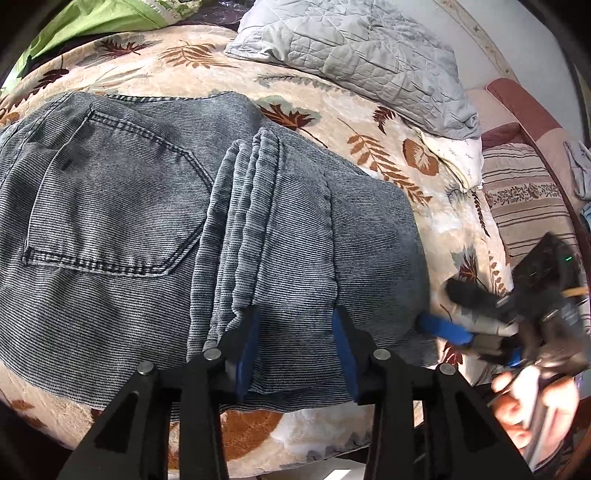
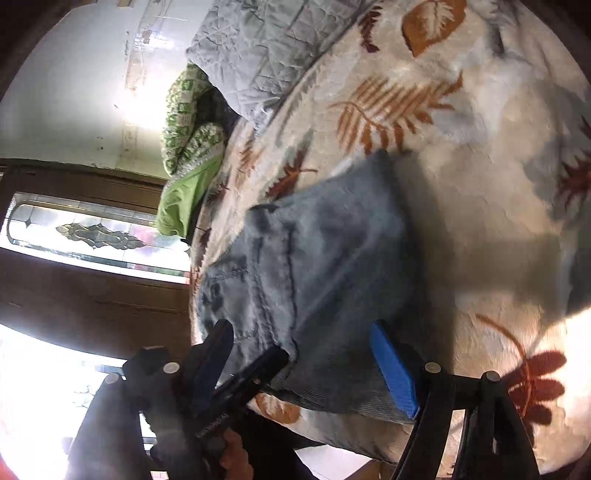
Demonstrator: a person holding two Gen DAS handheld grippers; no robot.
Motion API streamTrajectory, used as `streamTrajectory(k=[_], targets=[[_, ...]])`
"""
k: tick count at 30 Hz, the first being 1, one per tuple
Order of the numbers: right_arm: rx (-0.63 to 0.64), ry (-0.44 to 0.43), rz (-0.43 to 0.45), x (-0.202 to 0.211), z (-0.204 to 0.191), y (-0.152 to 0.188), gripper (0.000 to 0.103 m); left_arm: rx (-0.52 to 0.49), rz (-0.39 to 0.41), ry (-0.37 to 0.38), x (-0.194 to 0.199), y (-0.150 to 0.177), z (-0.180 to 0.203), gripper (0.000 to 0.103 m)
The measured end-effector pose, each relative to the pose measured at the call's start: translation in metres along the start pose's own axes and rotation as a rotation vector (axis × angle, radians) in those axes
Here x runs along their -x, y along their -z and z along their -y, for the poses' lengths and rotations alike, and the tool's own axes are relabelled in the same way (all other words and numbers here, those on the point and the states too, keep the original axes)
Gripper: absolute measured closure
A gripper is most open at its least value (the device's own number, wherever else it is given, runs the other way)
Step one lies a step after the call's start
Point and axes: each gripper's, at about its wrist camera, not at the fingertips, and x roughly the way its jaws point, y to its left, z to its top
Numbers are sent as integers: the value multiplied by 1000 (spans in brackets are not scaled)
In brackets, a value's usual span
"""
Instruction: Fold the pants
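Grey-blue denim pants [image 1: 155, 206] lie folded on a leaf-patterned blanket [image 1: 369, 122], back pocket up, with a folded leg laid across the middle. My left gripper [image 1: 295, 347] stands over their near edge. Its blue pads [image 1: 247, 350] are apart, and flat denim lies between them without being pinched. The right gripper [image 1: 443, 310] is blurred beside the pants' right corner, held by a hand [image 1: 517, 406], jaws spread. In the right wrist view the pants [image 2: 332, 258] lie ahead, their near edge between the wide-apart fingers of my right gripper [image 2: 306, 362]. The left gripper [image 2: 251, 376] shows there at lower left.
A grey quilted cover [image 1: 351, 48] and a green cloth [image 1: 92, 18] lie at the far side of the bed. A white folded cloth [image 1: 458, 155] and a striped cushion [image 1: 528, 206] sit to the right. The bed's near edge runs just below the pants. A glazed door [image 2: 96, 232] stands beyond.
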Motion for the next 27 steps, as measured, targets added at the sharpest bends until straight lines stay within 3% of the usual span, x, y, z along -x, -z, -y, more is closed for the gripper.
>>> streamTrajectory(k=[1,3,6,7,9,10,11,17,22,25,27], targets=[[-7,12,-36,-12,14,7,21,-9,1,3,2,-1,2,56],[-24,-20,27,0,13,10,22,-4,41,19,18,-1,3,54],[39,-24,79,20,-12,15,22,35,169,55,56,2,-10,39],[77,-28,83,22,-20,18,22,59,214,59,69,4,-19,33],[129,-19,69,14,-25,22,20,153,281,45,91,11,-46,31],[139,29,48,1,-20,23,18,206,305,47,99,15,-63,30],[120,107,4,-16,-10,23,19,264,318,41,106,20,-81,29],[236,93,75,-4,-62,33,19,508,358,-15,128,42,-162,28],[336,25,30,-34,-97,43,19,500,401,-70,135,43,-177,23],[282,99,-105,-86,-70,45,19,490,395,-75,132,42,-184,23],[285,106,-65,-76,-81,47,19,497,408,-64,135,45,-190,23]])
